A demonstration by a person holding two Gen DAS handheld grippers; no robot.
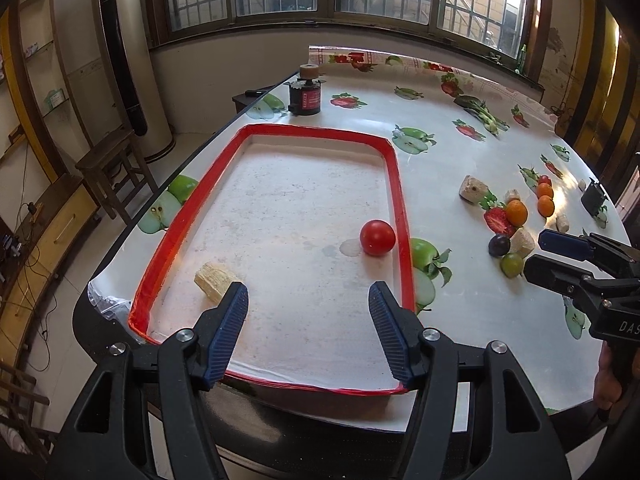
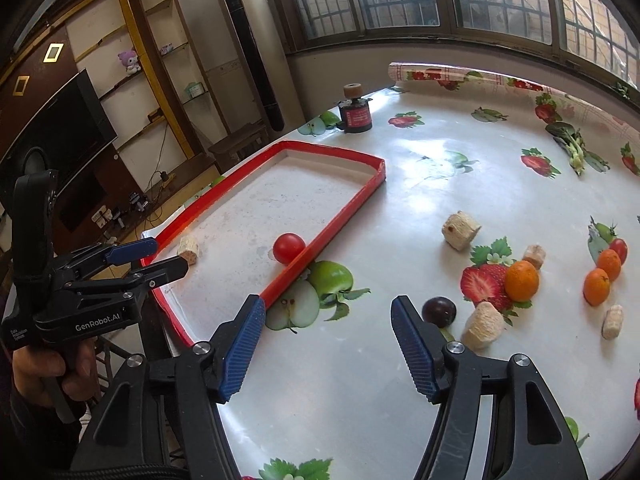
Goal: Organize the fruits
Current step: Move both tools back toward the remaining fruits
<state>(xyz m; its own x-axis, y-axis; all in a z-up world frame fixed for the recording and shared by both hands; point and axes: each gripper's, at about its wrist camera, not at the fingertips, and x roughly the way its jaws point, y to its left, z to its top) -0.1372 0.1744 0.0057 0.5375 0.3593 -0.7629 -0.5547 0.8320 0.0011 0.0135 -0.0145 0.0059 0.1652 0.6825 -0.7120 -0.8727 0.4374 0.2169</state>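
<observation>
Left wrist view looks down into the red-rimmed tray (image 1: 394, 184), where a red tomato (image 1: 377, 237) sits near the right rim and a pale corn-cob chunk (image 1: 214, 281) lies near the left gripper (image 1: 308, 298) — both apparently already sorted. Its jaws are spread wide and hold nothing, poised above the tray. Most fruit waits outside on the counter (image 2: 440, 184): a dark plum (image 2: 439, 311), oranges (image 2: 521, 280), more cob pieces (image 2: 482, 326). Likely heading for the plum just beside its right finger, the right gripper (image 2: 328, 334) hovers over the counter with jaws released and empty.
</observation>
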